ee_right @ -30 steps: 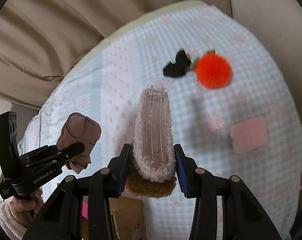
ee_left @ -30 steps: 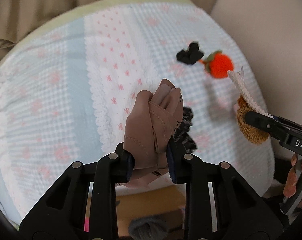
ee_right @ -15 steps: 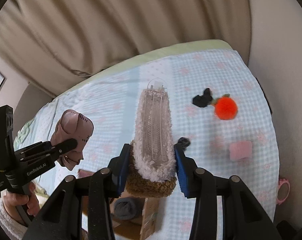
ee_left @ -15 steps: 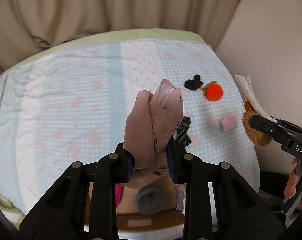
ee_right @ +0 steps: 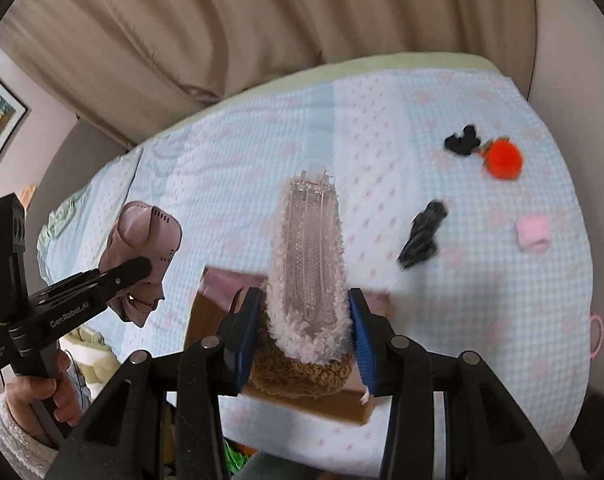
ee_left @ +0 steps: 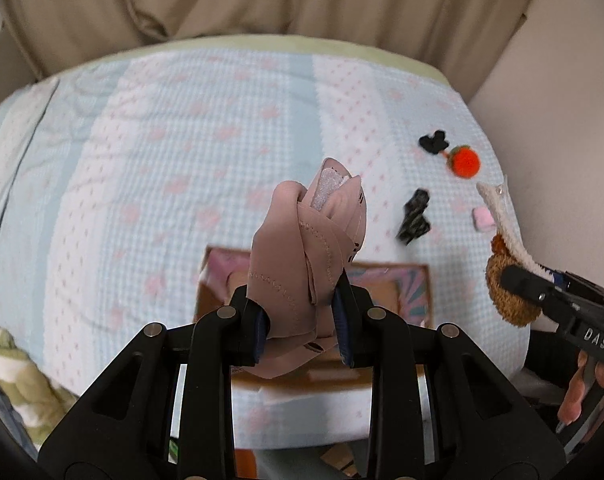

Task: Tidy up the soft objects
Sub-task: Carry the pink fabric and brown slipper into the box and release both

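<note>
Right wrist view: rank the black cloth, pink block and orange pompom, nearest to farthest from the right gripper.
From the right gripper:
1. Black cloth, just ahead to the right.
2. Pink block, farther right.
3. Orange pompom, far back right, beside a second black piece.

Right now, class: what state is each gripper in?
Left gripper: closed on the pink fabric bundle.
Right gripper: closed on the fluffy slipper.
</note>
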{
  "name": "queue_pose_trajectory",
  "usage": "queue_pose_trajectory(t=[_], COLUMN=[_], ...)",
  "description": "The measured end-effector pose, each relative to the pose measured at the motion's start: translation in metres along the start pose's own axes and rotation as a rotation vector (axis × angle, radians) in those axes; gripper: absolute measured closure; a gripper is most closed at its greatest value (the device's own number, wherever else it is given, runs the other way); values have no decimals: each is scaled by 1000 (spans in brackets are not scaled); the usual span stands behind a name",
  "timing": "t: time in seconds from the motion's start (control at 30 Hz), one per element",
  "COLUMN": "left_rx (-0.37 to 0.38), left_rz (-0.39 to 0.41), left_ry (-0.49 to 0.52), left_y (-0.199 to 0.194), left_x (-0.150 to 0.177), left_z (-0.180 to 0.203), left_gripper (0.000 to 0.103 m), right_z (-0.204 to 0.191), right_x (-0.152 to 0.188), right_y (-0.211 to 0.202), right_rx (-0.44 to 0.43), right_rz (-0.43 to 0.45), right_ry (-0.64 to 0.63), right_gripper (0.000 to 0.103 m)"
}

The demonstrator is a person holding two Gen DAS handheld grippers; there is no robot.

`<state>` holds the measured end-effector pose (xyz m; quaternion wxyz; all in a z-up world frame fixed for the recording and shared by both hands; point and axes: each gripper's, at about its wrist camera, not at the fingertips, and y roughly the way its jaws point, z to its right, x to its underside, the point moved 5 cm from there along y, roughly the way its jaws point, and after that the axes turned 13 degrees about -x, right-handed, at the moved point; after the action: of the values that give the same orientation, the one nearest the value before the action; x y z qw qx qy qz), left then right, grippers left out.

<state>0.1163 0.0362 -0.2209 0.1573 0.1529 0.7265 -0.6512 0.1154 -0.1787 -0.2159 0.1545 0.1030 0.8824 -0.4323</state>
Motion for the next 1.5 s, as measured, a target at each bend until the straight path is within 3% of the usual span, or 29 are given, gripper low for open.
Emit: queue_pose_trajectory(t=[0.3,0.57,0.73,1.13,1.17,1.2,1.23,1.27,1.3,1.37,1.5], left_rx=[17,1,19,54,48,41,40,43,27,8,19], left_rz=[-82,-116,-157,-220,-219,-220,-224,-228,-229,-211,-206], left_ry=[-47,12,26,61,66,72,76,75,69,40,25], left_y=[29,70,105,179,182,185,187,188,189,186,182], left_x=[49,66,73,90,90,90,90,89,88,83,75], left_z=[-50,-63,-58,-32,-31,-31,-31,-31,-33,-41,-45], left_gripper=[78,78,78,78,70,52,41,15,0,0,0], right_z=[-36,-39,-29,8,9,10,11,14,18,26,34], right_x=[41,67,77,90,90,90,89,89,90,93,101], right_y=[54,102,131,185,186,186,185,180,175,164,156], right_rx=[34,78,93,88,79,81,88,113,124,107,90], right_rz=[-46,-39,-51,-73,-67,-62,-54,-35,-17,11,-4], right_ry=[60,200,270,298,304,304,300,298,301,314,334], right_gripper=[64,64,64,63,59,53,46,36,17,0,0])
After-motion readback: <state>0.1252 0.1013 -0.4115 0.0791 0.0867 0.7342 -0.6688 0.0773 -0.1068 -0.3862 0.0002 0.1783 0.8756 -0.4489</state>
